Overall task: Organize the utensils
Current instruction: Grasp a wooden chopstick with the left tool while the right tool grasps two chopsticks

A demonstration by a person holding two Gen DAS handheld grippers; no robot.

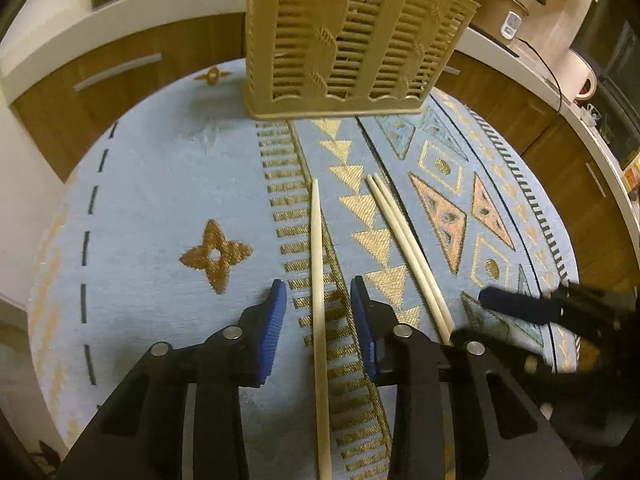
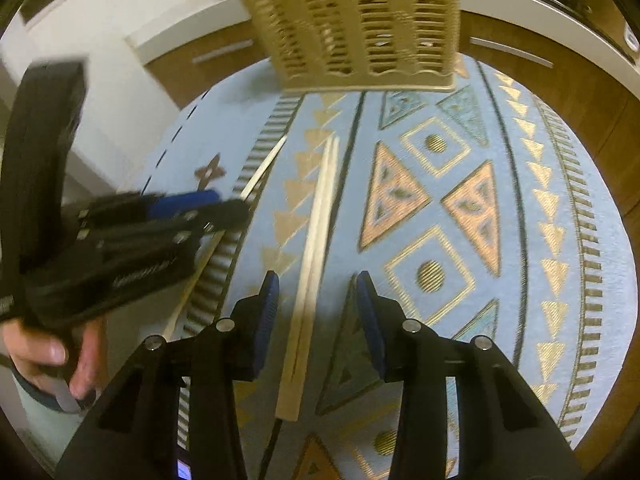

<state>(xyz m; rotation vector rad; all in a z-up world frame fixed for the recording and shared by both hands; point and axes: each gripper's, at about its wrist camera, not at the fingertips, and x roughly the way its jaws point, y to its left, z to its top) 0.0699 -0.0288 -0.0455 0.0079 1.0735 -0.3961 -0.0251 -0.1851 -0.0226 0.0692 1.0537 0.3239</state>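
L gripper (image 1: pixel 318 304) jaws narrow, not gripping, single chopstick (image 1: pixel 318 264) between pads. R gripper (image 2: pixel 316 300) same, astride chopstick pair (image 2: pixel 316 236). Basket (image 1: pixel 348 36) at 12 on cloth (image 1: pixel 160 200). Only R view shows hand (image 2: pixel 48 356) at 8.

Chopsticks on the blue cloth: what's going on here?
A person holds a two-finger tool in each hand over a round table with a blue patterned cloth. The left tool straddles a single pale wooden chopstick; the right tool straddles a pair of pale chopsticks. Both tools' jaws are open, with the pads clear of the wood. Nothing is lifted yet. The beige slotted plastic utensil holder stands at the far edge.
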